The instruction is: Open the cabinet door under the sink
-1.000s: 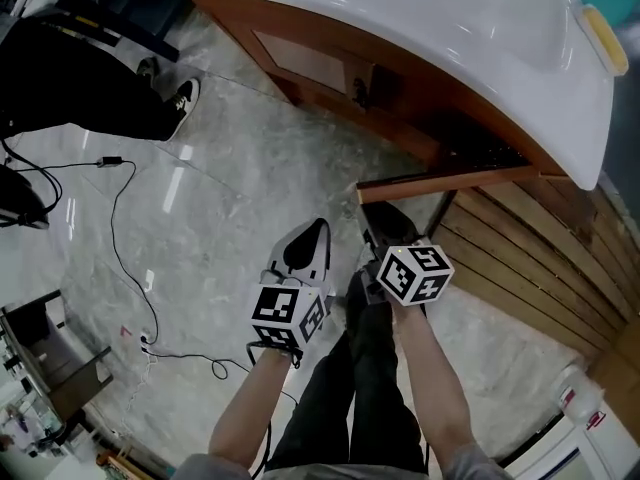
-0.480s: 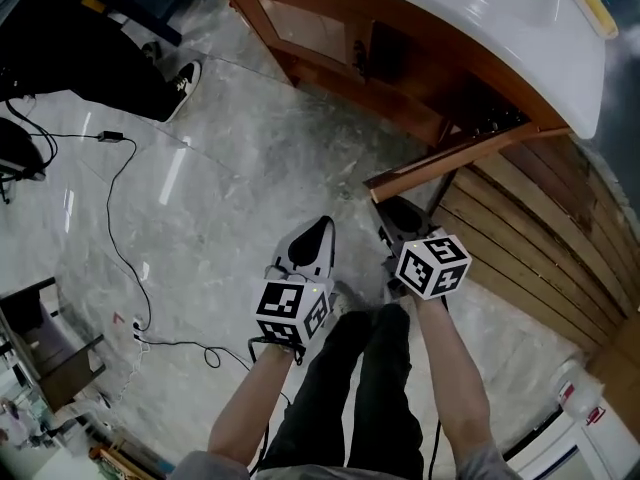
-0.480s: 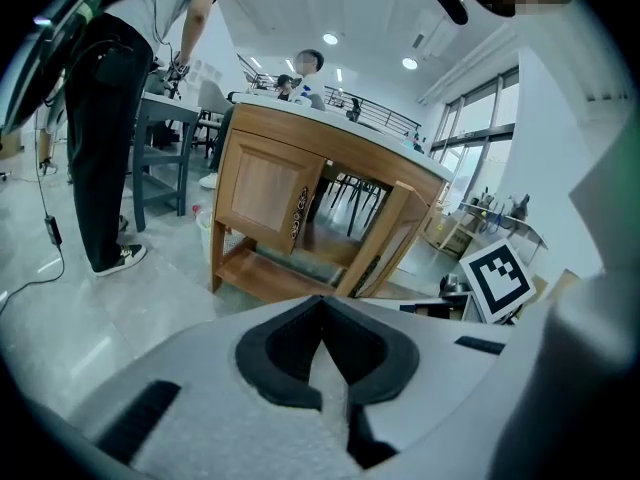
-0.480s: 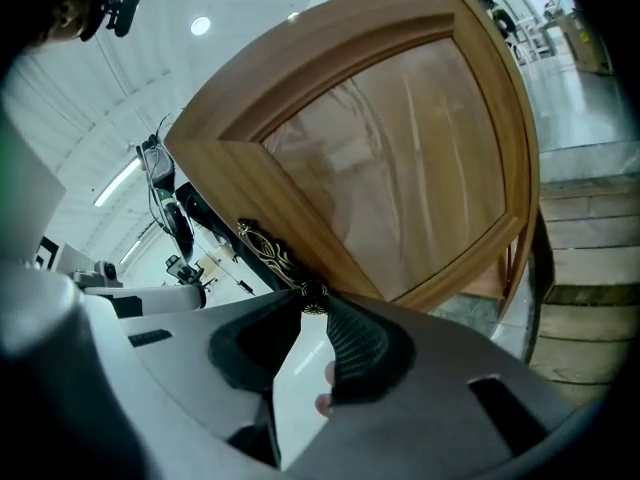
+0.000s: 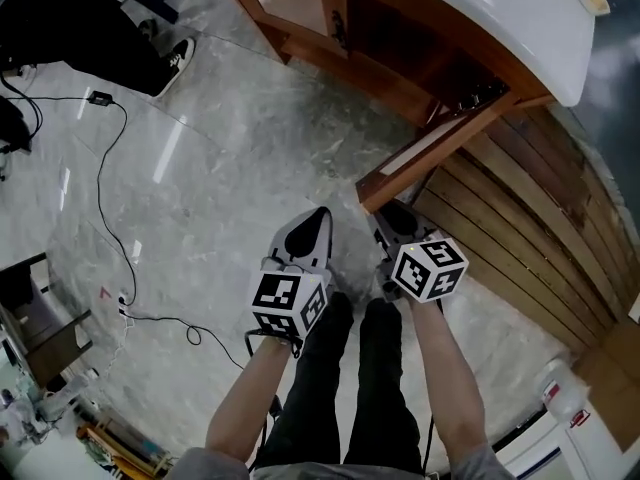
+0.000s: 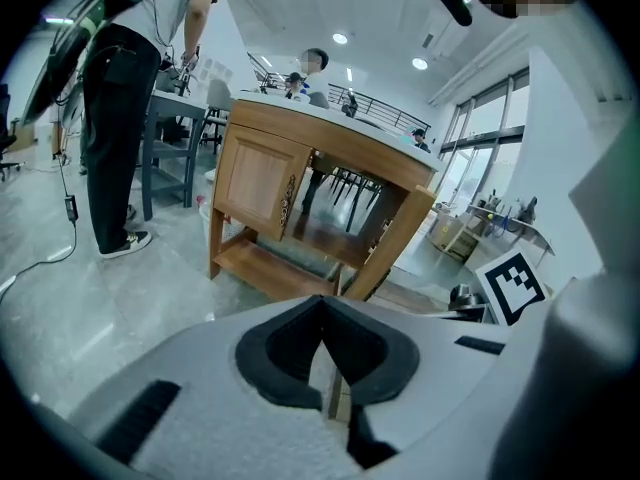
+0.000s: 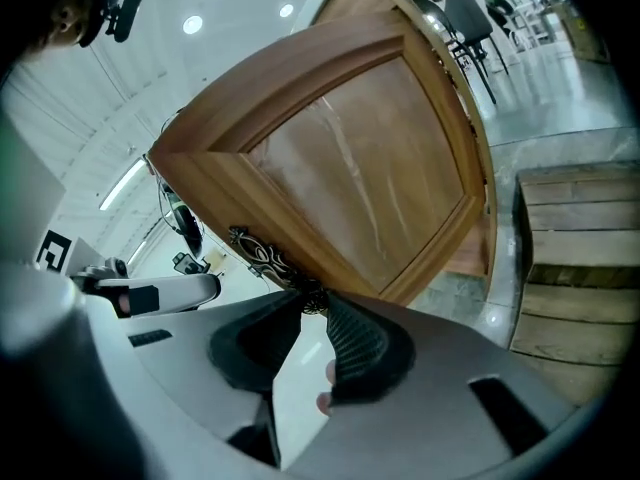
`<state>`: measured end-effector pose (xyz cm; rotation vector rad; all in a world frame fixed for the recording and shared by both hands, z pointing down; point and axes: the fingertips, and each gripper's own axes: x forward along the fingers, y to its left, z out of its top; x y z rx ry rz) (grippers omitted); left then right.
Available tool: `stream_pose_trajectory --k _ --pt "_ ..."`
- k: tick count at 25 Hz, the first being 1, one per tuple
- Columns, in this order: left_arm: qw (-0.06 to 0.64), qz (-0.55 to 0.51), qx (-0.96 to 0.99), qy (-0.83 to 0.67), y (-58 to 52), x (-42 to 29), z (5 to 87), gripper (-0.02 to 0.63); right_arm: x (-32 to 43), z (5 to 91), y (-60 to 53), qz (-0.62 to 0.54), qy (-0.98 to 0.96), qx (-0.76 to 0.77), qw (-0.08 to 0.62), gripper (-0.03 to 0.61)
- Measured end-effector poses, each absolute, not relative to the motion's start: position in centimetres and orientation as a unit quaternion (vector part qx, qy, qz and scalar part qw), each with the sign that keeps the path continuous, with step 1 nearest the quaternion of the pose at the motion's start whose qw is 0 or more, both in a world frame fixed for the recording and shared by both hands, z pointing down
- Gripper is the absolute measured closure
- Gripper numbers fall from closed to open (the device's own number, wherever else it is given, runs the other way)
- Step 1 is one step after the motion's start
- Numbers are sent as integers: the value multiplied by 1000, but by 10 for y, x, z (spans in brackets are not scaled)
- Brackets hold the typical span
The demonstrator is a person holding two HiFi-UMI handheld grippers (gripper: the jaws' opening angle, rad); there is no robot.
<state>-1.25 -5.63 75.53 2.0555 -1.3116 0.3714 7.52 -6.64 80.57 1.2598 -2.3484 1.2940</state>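
Note:
The wooden cabinet (image 5: 400, 63) stands under the white sink (image 5: 520, 18) at the top of the head view. Its right door (image 5: 430, 148) is swung far out towards me, its free edge low. My right gripper (image 5: 385, 213) is shut on the door's ornate dark metal handle (image 7: 262, 256), which runs between the jaws (image 7: 312, 296) in the right gripper view. The door panel (image 7: 360, 178) fills that view. My left gripper (image 5: 320, 215) hangs over the floor beside the right one, shut and holding nothing (image 6: 322, 303). The left door (image 6: 255, 183) is closed.
A wooden slatted platform (image 5: 520, 228) lies right of the door. A black cable (image 5: 110, 198) trails over the grey stone floor at the left. Another person's shoe (image 5: 178, 56) and dark legs (image 6: 115, 138) are at the upper left. A white unit (image 5: 565, 418) sits bottom right.
The right door has swung wider, from nearly side-on to pointing at me, with my right gripper still on its handle. The left gripper has stayed beside it.

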Motion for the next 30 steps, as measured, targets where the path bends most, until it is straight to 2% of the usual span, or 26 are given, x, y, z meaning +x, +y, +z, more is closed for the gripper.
stream_pose_trajectory --k 16,30 --pt "327 152 801 -479 -8 57 750 607 157 806 -8 420 -756 490 106 518" --pt "316 153 816 -459 1 87 731 607 174 796 10 412 -749 507 108 525"
